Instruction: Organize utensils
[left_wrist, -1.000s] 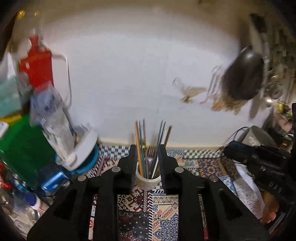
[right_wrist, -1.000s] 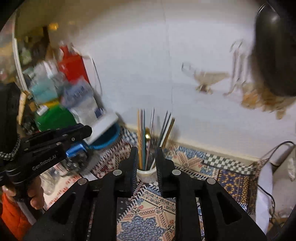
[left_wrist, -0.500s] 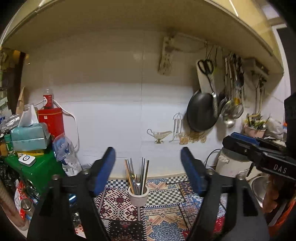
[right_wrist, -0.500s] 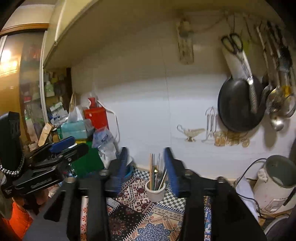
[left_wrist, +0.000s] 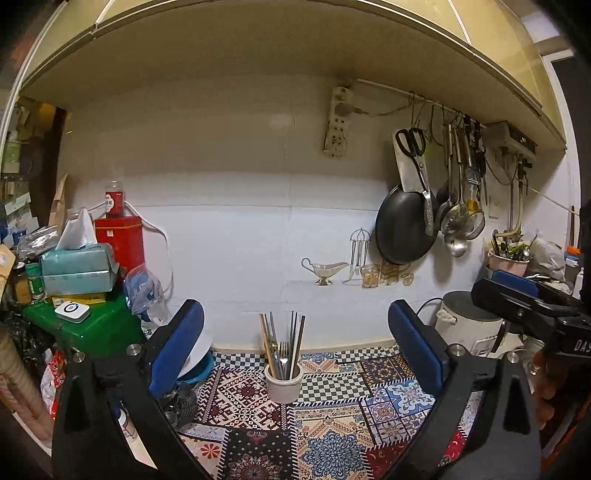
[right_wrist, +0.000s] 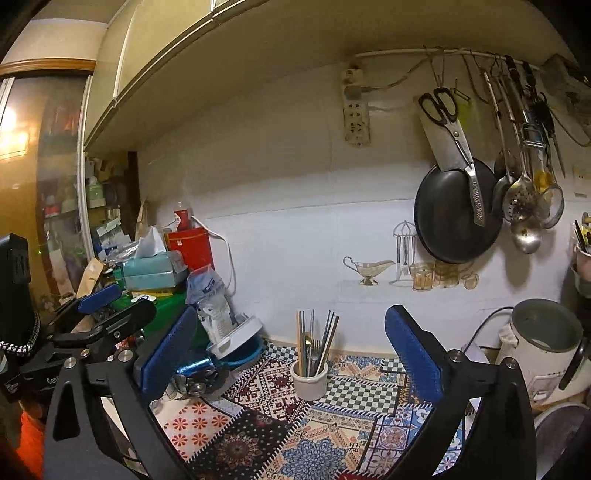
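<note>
Patterned mat (left_wrist: 332, 435): covers the counter up to the white wall, open surface in front of and right of the cup. Left gripper (left_wrist: 295, 350) and right gripper (right_wrist: 288, 354): jaws spread wide, holding nothing, both well back from the cup. White cup (left_wrist: 283, 384): upright on the mat near the wall, holding chopsticks and forks (left_wrist: 283, 345) standing on end.

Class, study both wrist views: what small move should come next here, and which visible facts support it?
Probably bring the right tool forward toward the white cup on the patterned mat. Both tools are open and empty, well back from it, the left tool too, and the utensils stand upright inside.
</note>
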